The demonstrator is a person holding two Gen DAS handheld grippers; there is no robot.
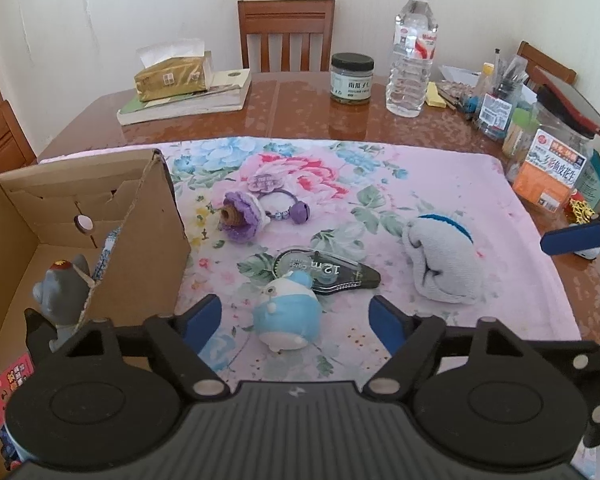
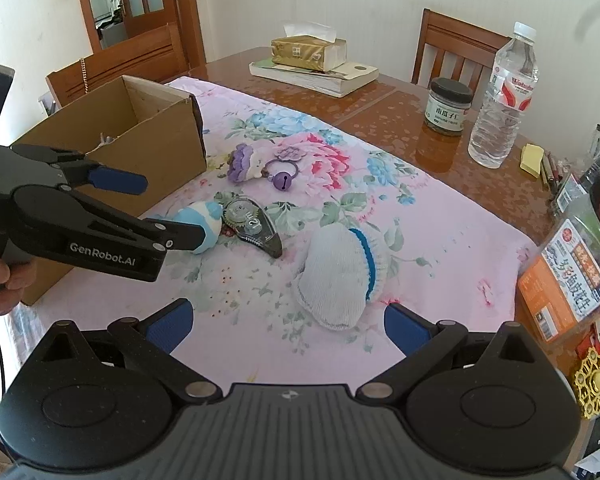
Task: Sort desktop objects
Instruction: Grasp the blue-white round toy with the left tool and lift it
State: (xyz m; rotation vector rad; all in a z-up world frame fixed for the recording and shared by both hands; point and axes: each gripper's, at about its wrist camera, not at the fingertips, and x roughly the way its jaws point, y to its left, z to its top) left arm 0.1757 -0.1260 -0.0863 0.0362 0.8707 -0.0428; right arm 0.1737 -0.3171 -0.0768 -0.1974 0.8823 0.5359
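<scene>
Left gripper (image 1: 295,318) jaws apart around blue plush toy (image 1: 285,316), pads not touching
Right gripper (image 2: 287,326) wide open, empty, over floral cloth (image 2: 440,248); cardboard box (image 2: 139,140) beside

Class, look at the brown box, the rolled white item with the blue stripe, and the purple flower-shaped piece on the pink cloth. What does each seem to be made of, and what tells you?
Brown box: corrugated cardboard, matte, its edges raw and torn.
Rolled white item: knitted fabric, probably cotton; fine ribbing shows.
Purple flower piece: crocheted yarn, soft, with looped stitches.
</scene>
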